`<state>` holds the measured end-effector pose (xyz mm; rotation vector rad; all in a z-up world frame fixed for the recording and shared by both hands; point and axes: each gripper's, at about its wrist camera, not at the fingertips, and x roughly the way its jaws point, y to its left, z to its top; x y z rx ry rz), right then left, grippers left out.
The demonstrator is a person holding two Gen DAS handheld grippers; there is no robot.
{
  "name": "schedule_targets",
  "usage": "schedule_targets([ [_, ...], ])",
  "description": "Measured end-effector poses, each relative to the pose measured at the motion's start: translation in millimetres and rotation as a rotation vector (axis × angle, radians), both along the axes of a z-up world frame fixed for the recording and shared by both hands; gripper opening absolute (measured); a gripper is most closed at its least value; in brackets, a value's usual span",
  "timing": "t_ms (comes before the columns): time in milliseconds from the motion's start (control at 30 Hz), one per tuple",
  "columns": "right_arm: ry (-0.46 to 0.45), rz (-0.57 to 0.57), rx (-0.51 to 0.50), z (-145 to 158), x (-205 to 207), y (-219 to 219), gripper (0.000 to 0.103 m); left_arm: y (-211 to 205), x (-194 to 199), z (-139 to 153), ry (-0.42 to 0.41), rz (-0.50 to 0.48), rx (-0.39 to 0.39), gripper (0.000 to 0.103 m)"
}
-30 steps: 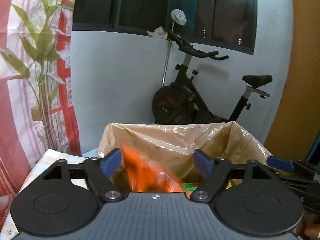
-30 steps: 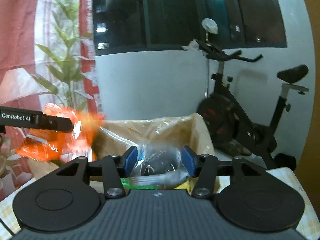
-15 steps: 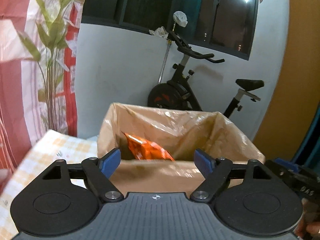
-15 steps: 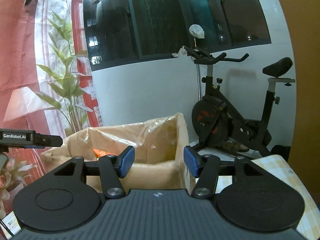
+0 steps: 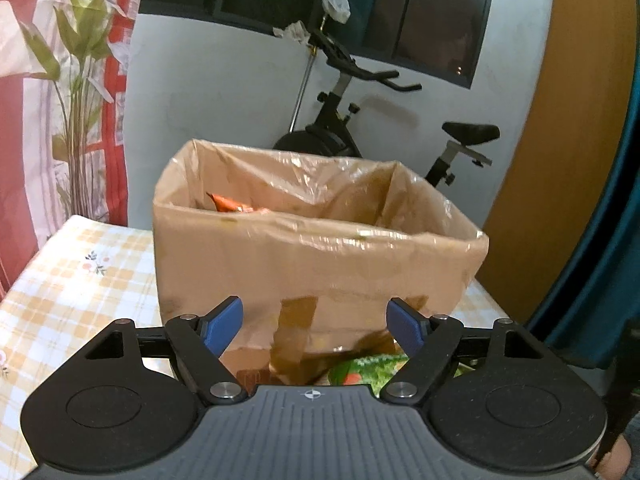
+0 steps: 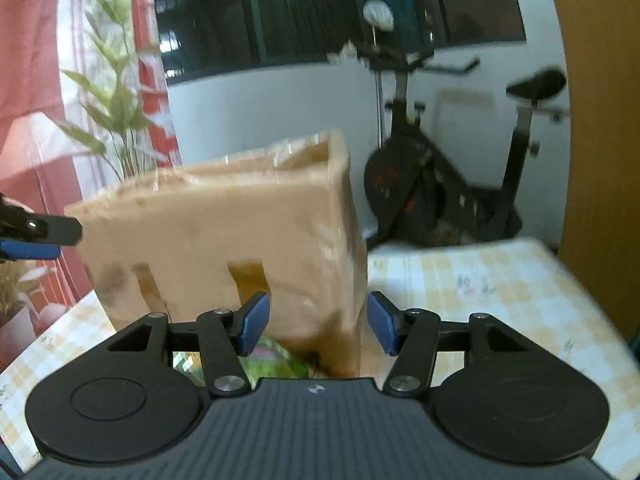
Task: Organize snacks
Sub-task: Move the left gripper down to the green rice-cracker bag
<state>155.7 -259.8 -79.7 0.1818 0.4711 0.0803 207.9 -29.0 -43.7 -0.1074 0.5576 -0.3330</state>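
A plastic-lined cardboard box point(image 5: 312, 256) stands on the checked tablecloth point(image 5: 72, 280); it also shows in the right wrist view point(image 6: 224, 240). An orange snack packet point(image 5: 232, 205) pokes up inside it at the left. A green snack packet point(image 5: 364, 368) lies on the table in front of the box, just past my left gripper point(image 5: 316, 324), which is open and empty. The green packet point(image 6: 276, 360) also shows low between the fingers of my right gripper point(image 6: 318, 326), open and empty. The left gripper's fingertip point(image 6: 32, 248) shows at the far left.
An exercise bike point(image 5: 384, 120) stands behind the table by the white wall. A floral curtain point(image 5: 60, 80) hangs at the left. An orange-brown wall point(image 5: 568, 160) is at the right. The tablecloth point(image 6: 500, 288) extends right of the box.
The orange packet left the left gripper and dropped into the box. Both grippers pulled back and lowered from above the box to in front of it.
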Motion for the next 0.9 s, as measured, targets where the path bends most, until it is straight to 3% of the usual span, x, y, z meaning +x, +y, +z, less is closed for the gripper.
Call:
schedule_targets([
  [167,0.052,0.037,0.043,-18,-1,3,0.058,-6,-2,-22,0.032,-0.052,0.007,0.081],
  [400,0.097,0.121,0.059,-42,-20,14,0.058,-13,5,-67,0.139,-0.082,0.003,0.081],
  [667,0.101,0.187,0.054,-46,-36,24,0.058,-17,7,-114,0.27,-0.098,-0.04,0.082],
  [900,0.114,0.192,0.062,-53,-38,25,0.056,-15,11,-139,0.343,-0.108,-0.166,0.088],
])
